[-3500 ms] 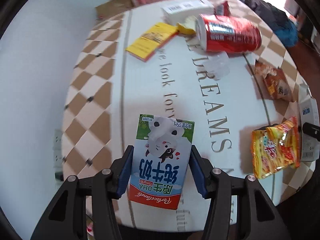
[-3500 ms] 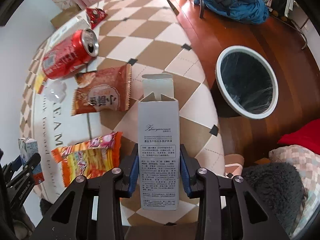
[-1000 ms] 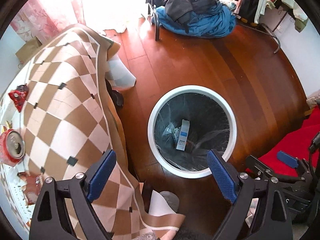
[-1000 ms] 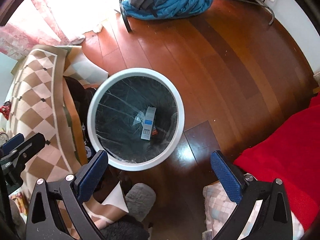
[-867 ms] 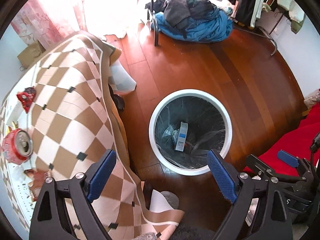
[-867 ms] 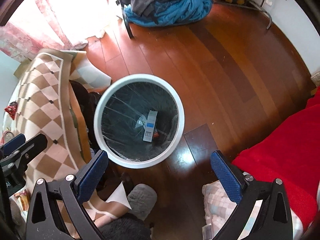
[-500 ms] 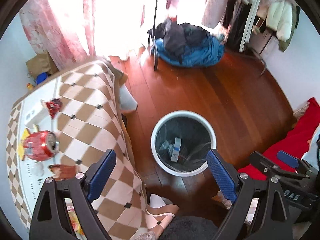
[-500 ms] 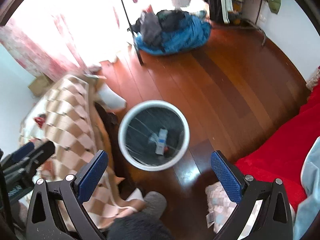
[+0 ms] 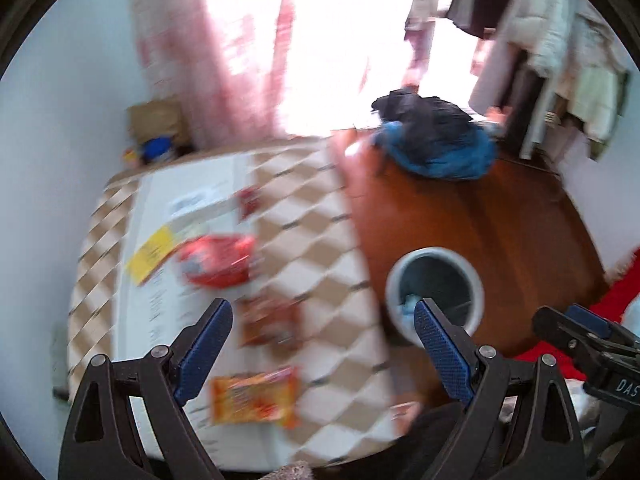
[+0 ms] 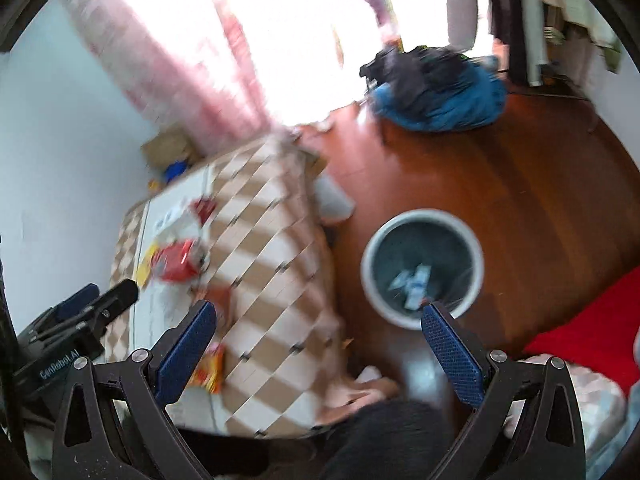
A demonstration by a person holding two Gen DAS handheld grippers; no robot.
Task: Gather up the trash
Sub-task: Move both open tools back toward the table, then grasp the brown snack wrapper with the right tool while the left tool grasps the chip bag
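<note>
Both views blurred by motion. Left gripper [image 9: 323,344] has its jaws spread wide, nothing between the blue pads; it hangs high above the table [image 9: 320,240], which is covered in a brown-and-white checked cloth. Right gripper [image 10: 318,346] is likewise spread wide and empty, above the near edge of the table and the wooden floor [image 10: 540,200].

Trash on the table, in the left wrist view: a red can [image 9: 216,260] lying on its side at mid-table, a yellow flat packet [image 9: 152,254] just left of it, a reddish-brown snack wrapper [image 9: 272,322] nearer than the can, an orange-yellow snack bag [image 9: 256,398] nearest of all, a small red wrapper [image 9: 248,202] toward the far end, and a white box [image 9: 196,202] left of that wrapper. Details too smeared to read.

White-rimmed round trash bin [image 10: 422,270] stands on the floor just right of the table; inside the dark liner lie a few light-coloured cartons [image 10: 414,280], white and blue. In the left wrist view the bin [image 9: 436,292] sits partly behind the right finger.

Far back: pink curtain [image 10: 192,60] at a bright window, a blue-and-black heap of clothes [image 10: 436,88] on the floor, hanging garments [image 9: 560,40] at far right. Red fabric [image 10: 592,320] at the near right edge.
</note>
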